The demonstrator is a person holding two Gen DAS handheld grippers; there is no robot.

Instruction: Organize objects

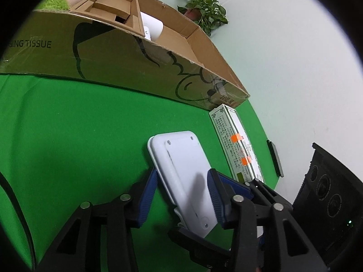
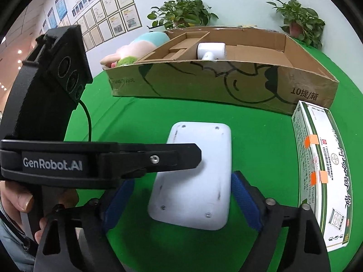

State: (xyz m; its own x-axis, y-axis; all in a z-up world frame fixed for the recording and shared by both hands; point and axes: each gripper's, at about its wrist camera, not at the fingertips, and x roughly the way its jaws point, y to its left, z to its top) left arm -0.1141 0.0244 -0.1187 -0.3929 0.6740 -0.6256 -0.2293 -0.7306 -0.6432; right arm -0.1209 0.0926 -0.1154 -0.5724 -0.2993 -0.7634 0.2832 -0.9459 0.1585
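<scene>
With a white device (image 2: pixel 211 51) already in the cardboard box (image 2: pixel 226 83) at frame top, the left gripper (image 1: pixel 181 195) clasped the white flat unit (image 2: pixel 195 176) mid-frame, the right gripper (image 2: pixel 181 201) gaped around it, and the medicine box (image 2: pixel 322 170) at right waited.

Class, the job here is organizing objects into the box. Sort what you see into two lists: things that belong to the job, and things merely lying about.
Job: white device, cardboard box, medicine carton, both grippers.
Lying about: potted plants, wall certificates, plush toy.
</scene>
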